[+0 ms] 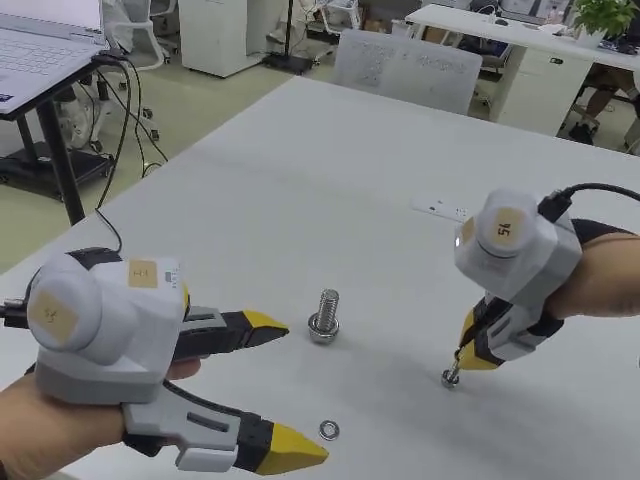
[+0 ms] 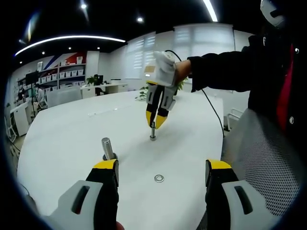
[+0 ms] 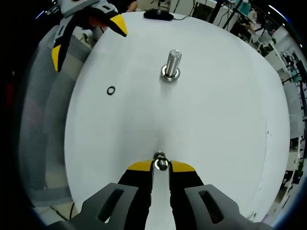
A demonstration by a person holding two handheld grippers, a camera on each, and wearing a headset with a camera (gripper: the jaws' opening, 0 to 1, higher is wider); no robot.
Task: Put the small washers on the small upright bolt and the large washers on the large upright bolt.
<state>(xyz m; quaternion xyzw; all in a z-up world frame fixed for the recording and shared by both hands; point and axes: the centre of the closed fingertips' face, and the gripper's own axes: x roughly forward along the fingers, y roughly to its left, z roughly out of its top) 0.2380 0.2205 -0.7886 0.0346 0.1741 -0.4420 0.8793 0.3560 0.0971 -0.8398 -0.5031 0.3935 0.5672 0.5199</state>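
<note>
- One small, flat, silver ring washer [image 1: 329, 430] lies loose on the white tabletop [image 1: 330, 170], toward the person's edge. It sits just beside the lower jaw tip of the left gripper [image 1: 283, 388], whose black-and-yellow jaws stand wide apart and hold nothing.
- A washer that thin leaves little to pinch. If the tips close at a slant they could skid it across the smooth top or flick it off the near edge.
- The large silver threaded bolt [image 1: 323, 317] stands upright near the left gripper's upper jaw tip. A careless sideways sweep toward the washer could knock it over. I cannot tell whether the collar at its foot is a washer or the bolt's own head.
- The right gripper [image 1: 468, 358] points down with its tips right over the small silver upright bolt [image 1: 451, 378], and its jaws are drawn almost together.
- The right gripper view shows a silver bit at those tips. I cannot tell whether it is a pinched washer or just the bolt's top.
- That small bolt looks easy to topple, so an off-axis push could tip it. A washer let go off-centre could catch on the thread or bounce away.
- The loose washer's size is hard to judge, so it could end up on the wrong bolt.
</note>
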